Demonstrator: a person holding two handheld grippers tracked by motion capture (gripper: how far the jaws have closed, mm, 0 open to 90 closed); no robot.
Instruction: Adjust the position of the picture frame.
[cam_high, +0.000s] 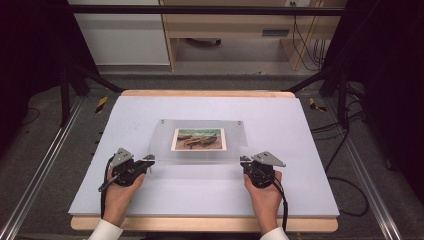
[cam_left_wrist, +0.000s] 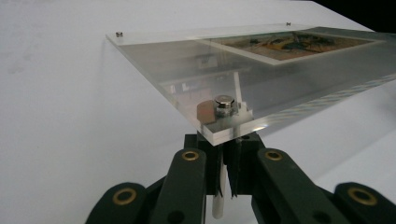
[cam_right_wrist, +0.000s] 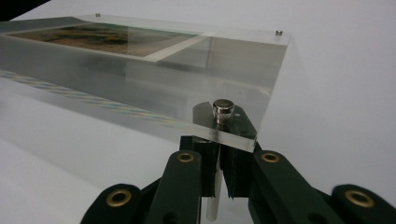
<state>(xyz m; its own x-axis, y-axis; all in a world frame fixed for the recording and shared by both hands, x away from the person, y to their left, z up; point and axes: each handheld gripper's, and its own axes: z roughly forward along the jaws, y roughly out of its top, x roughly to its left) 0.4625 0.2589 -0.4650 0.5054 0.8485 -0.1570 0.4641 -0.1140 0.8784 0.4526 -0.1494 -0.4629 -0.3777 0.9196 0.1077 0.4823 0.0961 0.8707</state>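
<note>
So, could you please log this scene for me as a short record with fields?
Surface: pale blue table mat
Object: clear acrylic photo frame, landscape print in its middle
Frame pose: near edge lifted, far edge low on the mat
Left claw: shut on the white standoff post under the near left corner
Right claw: shut on the white post under the near right corner
Corner hardware: metal cap

Clear acrylic frame (cam_high: 200, 142), centre of the high view, near edge raised: sole obstacle on the white table top (cam_high: 295, 190). Open surface to frame left, frame right and along the lower edge. Black stand bars cross the upper corners.
</note>
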